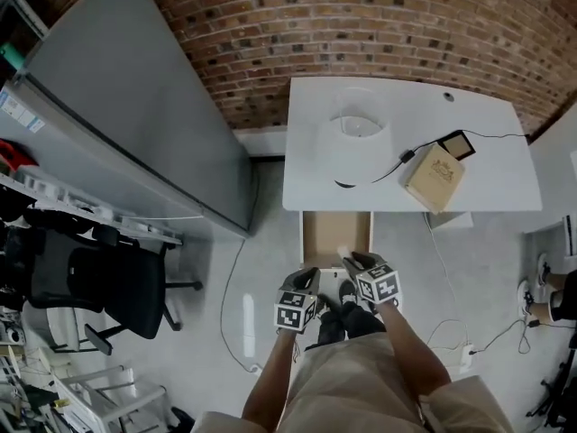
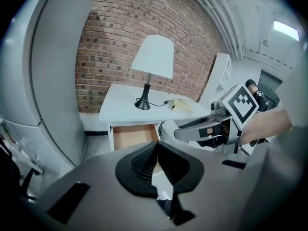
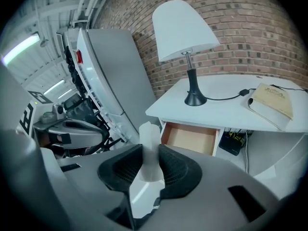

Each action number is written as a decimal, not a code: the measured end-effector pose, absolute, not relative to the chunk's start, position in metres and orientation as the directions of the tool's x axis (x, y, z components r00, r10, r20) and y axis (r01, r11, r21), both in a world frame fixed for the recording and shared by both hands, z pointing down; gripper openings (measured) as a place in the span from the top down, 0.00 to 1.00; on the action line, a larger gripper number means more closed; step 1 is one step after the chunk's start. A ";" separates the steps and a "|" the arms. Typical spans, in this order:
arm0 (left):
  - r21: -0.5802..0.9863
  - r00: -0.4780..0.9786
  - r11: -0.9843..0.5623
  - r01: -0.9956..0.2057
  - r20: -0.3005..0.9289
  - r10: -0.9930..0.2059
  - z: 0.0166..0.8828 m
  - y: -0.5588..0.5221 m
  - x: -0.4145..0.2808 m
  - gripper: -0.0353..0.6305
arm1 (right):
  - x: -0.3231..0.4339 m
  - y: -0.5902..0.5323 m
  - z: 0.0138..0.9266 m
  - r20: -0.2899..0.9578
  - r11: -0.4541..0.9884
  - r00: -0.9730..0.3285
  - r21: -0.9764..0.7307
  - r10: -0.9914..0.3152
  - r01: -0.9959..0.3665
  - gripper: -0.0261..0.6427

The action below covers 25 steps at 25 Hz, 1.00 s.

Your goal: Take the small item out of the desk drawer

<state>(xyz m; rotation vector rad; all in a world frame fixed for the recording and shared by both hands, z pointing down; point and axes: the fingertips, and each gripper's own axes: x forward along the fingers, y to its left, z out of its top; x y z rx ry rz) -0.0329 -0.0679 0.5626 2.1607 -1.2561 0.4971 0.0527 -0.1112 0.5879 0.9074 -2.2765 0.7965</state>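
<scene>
The white desk (image 1: 487,183) has its drawer (image 1: 336,233) pulled open, and the wooden inside looks bare. The drawer also shows in the left gripper view (image 2: 134,136) and the right gripper view (image 3: 190,137). My right gripper (image 3: 150,149) is shut on a small white cylinder-like item (image 3: 149,134), held upright between the pads above the floor in front of the drawer. In the head view this right gripper (image 1: 348,260) sits at the drawer's front edge. My left gripper (image 2: 156,147) is shut with nothing in it, and hangs beside the right one (image 1: 311,278).
On the desk stand a white lamp (image 1: 359,138), a tan box (image 1: 435,177) and a small black device (image 1: 456,144) with a cable. A large grey cabinet (image 1: 135,106) stands left of the desk. An office chair (image 1: 99,282) is at the lower left. Cables (image 1: 451,332) lie on the floor.
</scene>
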 end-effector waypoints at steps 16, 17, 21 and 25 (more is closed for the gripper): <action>0.321 0.484 -0.365 -0.874 0.510 -0.711 0.530 -0.087 -0.024 0.92 | 0.047 -0.094 0.552 0.590 0.610 -0.655 -0.318 -0.472 -0.726 0.76; 0.316 0.486 -0.371 -0.873 0.511 -0.709 0.531 -0.088 -0.024 0.92 | 0.048 -0.094 0.552 0.589 0.617 -0.654 -0.307 -0.475 -0.725 0.76; 0.300 0.468 -0.360 -0.883 0.517 -0.717 0.532 -0.088 -0.032 0.92 | 0.052 -0.093 0.554 0.584 0.610 -0.647 -0.299 -0.491 -0.734 0.76; 0.295 0.443 -0.333 -0.896 0.530 -0.723 0.537 -0.079 -0.040 0.92 | 0.057 -0.090 0.559 0.573 0.576 -0.641 -0.325 -0.510 -0.750 0.76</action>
